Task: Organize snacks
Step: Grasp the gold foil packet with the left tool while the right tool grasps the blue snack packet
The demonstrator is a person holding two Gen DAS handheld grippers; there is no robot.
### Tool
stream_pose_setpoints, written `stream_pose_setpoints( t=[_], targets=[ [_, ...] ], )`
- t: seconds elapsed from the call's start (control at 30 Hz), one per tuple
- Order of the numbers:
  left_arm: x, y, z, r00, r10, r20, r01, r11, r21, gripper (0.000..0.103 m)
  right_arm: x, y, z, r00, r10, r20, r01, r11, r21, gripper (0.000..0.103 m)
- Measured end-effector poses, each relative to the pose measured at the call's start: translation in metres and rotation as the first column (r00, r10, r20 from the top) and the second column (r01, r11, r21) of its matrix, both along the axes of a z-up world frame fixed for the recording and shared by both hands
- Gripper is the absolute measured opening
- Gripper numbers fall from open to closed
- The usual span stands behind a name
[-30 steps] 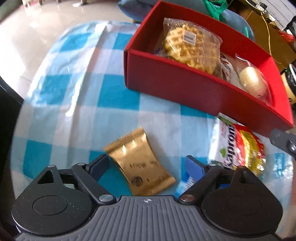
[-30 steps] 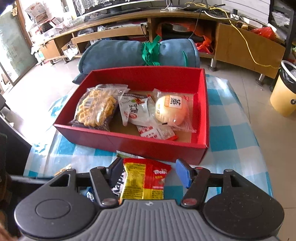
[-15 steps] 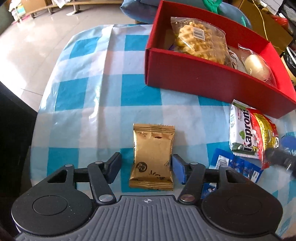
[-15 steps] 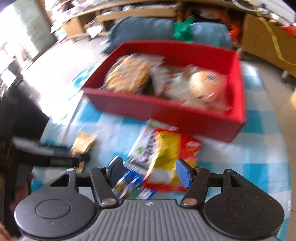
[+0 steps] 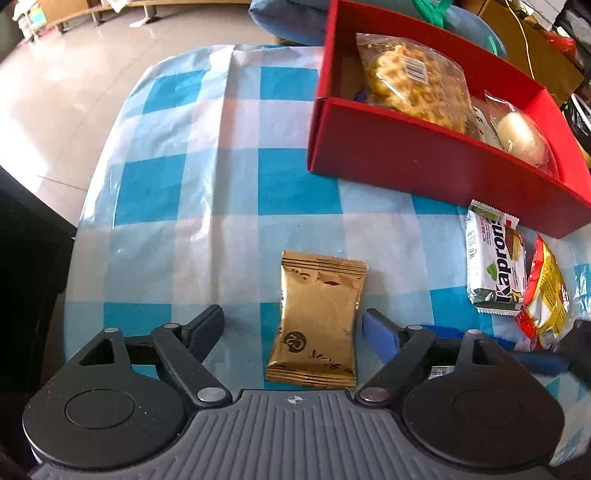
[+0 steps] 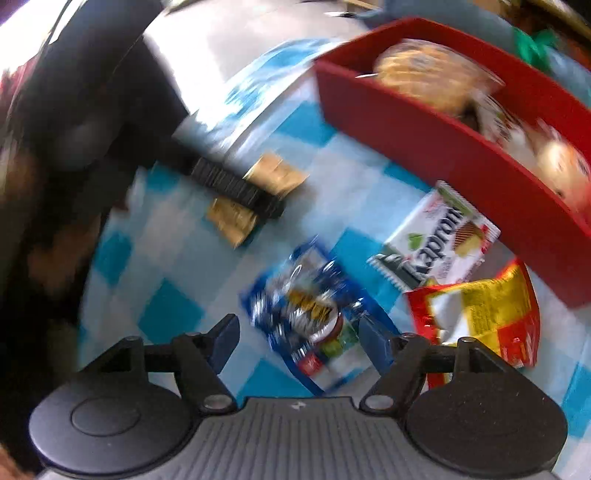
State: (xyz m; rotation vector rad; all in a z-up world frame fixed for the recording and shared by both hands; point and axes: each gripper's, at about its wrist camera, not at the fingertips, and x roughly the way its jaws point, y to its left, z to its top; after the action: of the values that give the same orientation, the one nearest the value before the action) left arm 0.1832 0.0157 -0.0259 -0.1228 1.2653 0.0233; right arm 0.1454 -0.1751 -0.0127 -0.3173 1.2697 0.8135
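Note:
A gold snack packet (image 5: 318,322) lies flat on the checked cloth between the open fingers of my left gripper (image 5: 293,321); it also shows in the blurred right wrist view (image 6: 255,192), partly behind the left gripper's finger (image 6: 236,188). My right gripper (image 6: 299,334) is open over a blue snack packet (image 6: 314,317). A white Kaprons packet (image 6: 436,236) and a red-yellow packet (image 6: 484,314) lie beside it. The red box (image 5: 406,158) holds a waffle bag (image 5: 413,88) and a bun (image 5: 517,133).
The blue-white checked cloth (image 5: 177,184) covers a small table whose left edge drops to the tiled floor (image 5: 55,92). A blue rolled cushion (image 5: 288,18) lies behind the box. A dark chair (image 5: 29,240) stands at the left.
My left gripper has squared up on the gold packet, which now lies centred between its fingers. My right gripper swung left and down from the red-yellow packet to the blue packet.

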Motion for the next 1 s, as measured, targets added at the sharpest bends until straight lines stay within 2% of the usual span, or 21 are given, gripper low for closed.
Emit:
stream_pose_setpoints(
  t=[0.07,0.17,0.2,0.27,0.33,0.43,0.5,0.57,0.7,0.73,0.77,0.8,0.83,0.87,0.93,0.97,1.0],
  targets=[
    [-0.002,0.001,0.0,1.0,-0.006,0.005,0.006,1.0,0.005,0.088,-0.011,0.005,-0.003,0.999,0.014,-0.035,-0.015,1.0,-0.019,0.066],
    [-0.003,0.002,0.0,1.0,-0.027,0.007,0.027,1.0,0.011,0.09,-0.032,0.009,0.001,0.992,0.065,-0.112,-0.062,0.998,0.034,0.064],
    [-0.003,0.001,-0.001,0.999,-0.031,0.005,0.031,0.999,0.011,0.091,-0.038,0.01,0.004,0.992,0.081,-0.1,-0.079,0.996,0.027,0.064],
    [-0.001,-0.002,-0.001,0.999,-0.035,0.004,0.035,0.999,0.013,0.092,-0.037,0.01,0.012,0.997,0.049,-0.064,-0.049,0.999,0.005,0.064],
    [0.001,-0.003,-0.002,0.999,-0.037,0.003,0.037,0.999,0.014,0.092,-0.025,0.008,0.014,0.999,-0.048,-0.015,0.048,0.998,-0.031,0.065],
    [0.0,-0.003,-0.002,0.999,-0.037,0.007,0.037,0.999,0.013,0.09,-0.009,0.01,0.007,0.981,-0.194,0.016,0.195,0.98,-0.032,0.065],
    [0.0,0.003,0.0,1.0,-0.018,0.012,0.018,1.0,-0.003,0.086,-0.005,0.015,0.0,0.971,-0.239,0.025,0.24,0.97,-0.033,0.065],
    [0.0,0.009,0.001,1.0,0.0,0.011,0.001,1.0,-0.025,0.086,-0.006,0.026,-0.006,0.973,-0.225,0.045,0.227,0.973,-0.044,0.065],
    [-0.003,0.011,0.001,1.0,-0.013,0.009,0.013,1.0,-0.016,0.088,-0.01,0.041,-0.012,0.97,-0.189,0.15,0.204,0.975,-0.09,0.067],
    [-0.003,0.01,0.0,1.0,-0.02,0.006,0.02,1.0,-0.012,0.089,-0.012,0.043,-0.013,0.97,-0.183,0.161,0.2,0.975,-0.095,0.07],
    [-0.003,0.009,0.0,1.0,-0.022,0.005,0.022,1.0,-0.011,0.09,-0.01,0.047,-0.014,0.973,-0.174,0.152,0.188,0.978,-0.088,0.087],
    [-0.003,0.008,0.0,1.0,-0.023,0.006,0.023,1.0,-0.01,0.09,-0.008,0.047,-0.017,0.978,-0.161,0.136,0.172,0.983,-0.072,0.097],
    [-0.002,0.008,0.0,1.0,-0.023,0.005,0.023,1.0,-0.011,0.09,-0.007,0.047,-0.019,0.979,-0.154,0.135,0.165,0.984,-0.07,0.097],
    [-0.002,0.008,-0.001,1.0,-0.023,0.003,0.023,1.0,-0.01,0.092,-0.008,0.048,-0.02,0.978,-0.148,0.145,0.16,0.984,-0.079,0.096],
    [-0.001,0.007,-0.001,1.0,-0.025,0.001,0.025,1.0,-0.008,0.093,-0.01,0.047,-0.019,0.973,-0.149,0.176,0.168,0.981,-0.099,0.082],
    [-0.002,0.006,-0.002,1.0,-0.028,0.0,0.028,1.0,-0.005,0.095,-0.011,0.043,-0.015,0.97,-0.16,0.184,0.18,0.979,-0.097,0.068],
    [-0.002,0.004,-0.003,0.999,-0.035,-0.002,0.035,0.999,-0.001,0.096,-0.01,0.037,-0.012,0.967,-0.174,0.184,0.194,0.977,-0.092,0.064]
  ],
)
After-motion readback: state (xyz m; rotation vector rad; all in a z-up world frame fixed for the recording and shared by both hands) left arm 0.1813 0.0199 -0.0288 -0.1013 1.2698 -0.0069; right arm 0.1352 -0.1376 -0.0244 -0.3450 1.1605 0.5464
